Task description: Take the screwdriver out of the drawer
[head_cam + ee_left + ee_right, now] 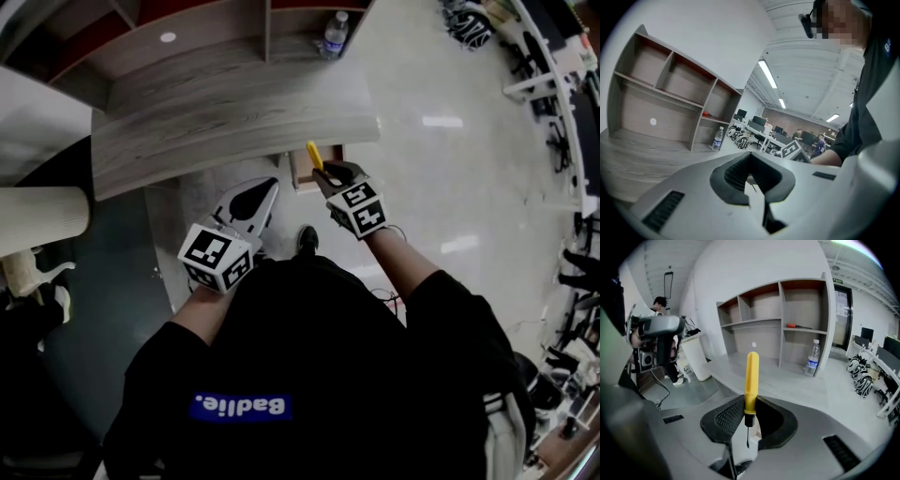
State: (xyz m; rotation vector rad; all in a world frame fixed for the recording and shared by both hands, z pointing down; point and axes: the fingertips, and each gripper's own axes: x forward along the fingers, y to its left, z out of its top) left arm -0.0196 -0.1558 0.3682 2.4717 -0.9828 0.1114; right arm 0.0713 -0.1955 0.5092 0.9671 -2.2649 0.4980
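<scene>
Right tool (750, 405) is pinching the screwdriver (751, 376) handle — best gripped firmly while clearing the drawer (298, 174) — left tool (751, 160) pressed together.

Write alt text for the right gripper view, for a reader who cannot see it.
The right gripper holds a yellow-handled screwdriver between its jaws, the thin shaft toward the camera. Behind it are a grey desk, an open shelf unit and a water bottle.

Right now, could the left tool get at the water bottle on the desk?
Probably yes. The left tool faces the water bottle across bare desk top, and the bottle stands in an open shelf bay. Its jaws are together and empty, so they would have to open first.
</scene>
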